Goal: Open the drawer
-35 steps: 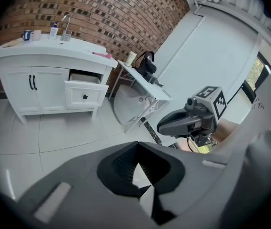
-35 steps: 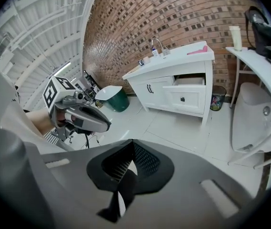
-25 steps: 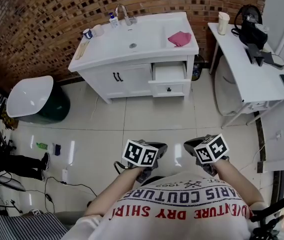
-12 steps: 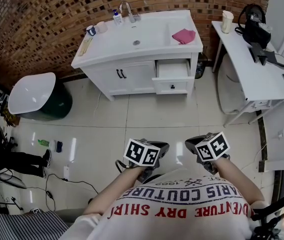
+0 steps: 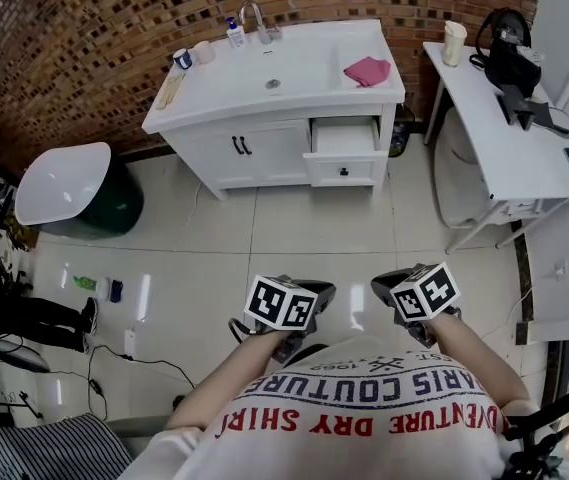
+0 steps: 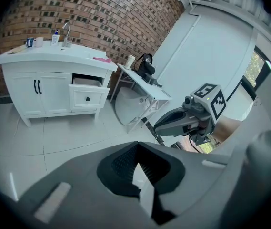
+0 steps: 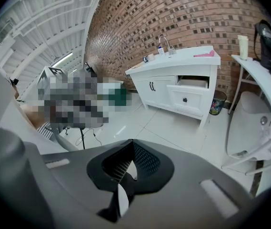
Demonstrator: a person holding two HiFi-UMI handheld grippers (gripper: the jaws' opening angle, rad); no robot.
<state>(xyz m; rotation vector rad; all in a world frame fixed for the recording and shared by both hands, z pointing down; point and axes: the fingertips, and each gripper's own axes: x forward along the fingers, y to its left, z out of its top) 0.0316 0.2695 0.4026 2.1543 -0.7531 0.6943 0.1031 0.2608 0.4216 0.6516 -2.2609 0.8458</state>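
Holding still near my chest, well apart from the white vanity (image 5: 254, 153); left gripper (image 5: 316, 295) fingers pressed together, empty — right gripper (image 5: 380, 287) likewise; its drawer (image 5: 344, 140) stands pulled out.

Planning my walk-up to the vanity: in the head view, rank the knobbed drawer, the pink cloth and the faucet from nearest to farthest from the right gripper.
Measured from the right gripper:
1. the knobbed drawer, low on the vanity's front, right side.
2. the pink cloth, on the countertop's right end.
3. the faucet, at the counter's back by the brick wall.
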